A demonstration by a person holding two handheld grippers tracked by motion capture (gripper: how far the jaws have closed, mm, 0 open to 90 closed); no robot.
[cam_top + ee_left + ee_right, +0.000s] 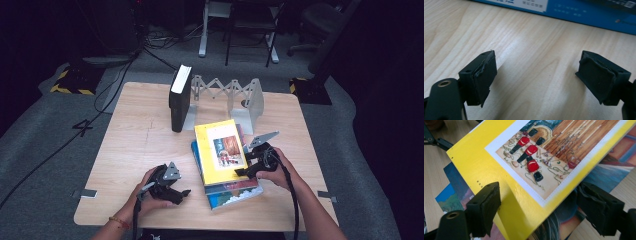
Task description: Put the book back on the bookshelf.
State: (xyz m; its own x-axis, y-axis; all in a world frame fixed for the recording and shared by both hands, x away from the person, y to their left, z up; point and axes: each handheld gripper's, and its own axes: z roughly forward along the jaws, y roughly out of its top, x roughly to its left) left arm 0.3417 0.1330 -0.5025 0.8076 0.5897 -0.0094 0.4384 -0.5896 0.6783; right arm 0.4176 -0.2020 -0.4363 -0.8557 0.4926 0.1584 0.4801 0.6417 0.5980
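Observation:
A yellow book (220, 150) with a picture of red-coated figures (499, 162) lies on top of a small stack of books at the table's right middle. Under it sits a blue-covered book (232, 195), whose edge appears in the left gripper view (584, 12). My right gripper (241, 167) is at the stack's right side, open, its jaws standing on either side of the yellow book's near corner (537, 202) without pressing it. My left gripper (182, 195) rests low over bare wood left of the stack, open with nothing between its pads (536, 75).
A black book (179, 97) stands upright at the left end of a grey expanding book rack (230, 95) at the table's far side. The wooden table (135, 150) is bare to the left. Cables and chair legs lie on the floor beyond.

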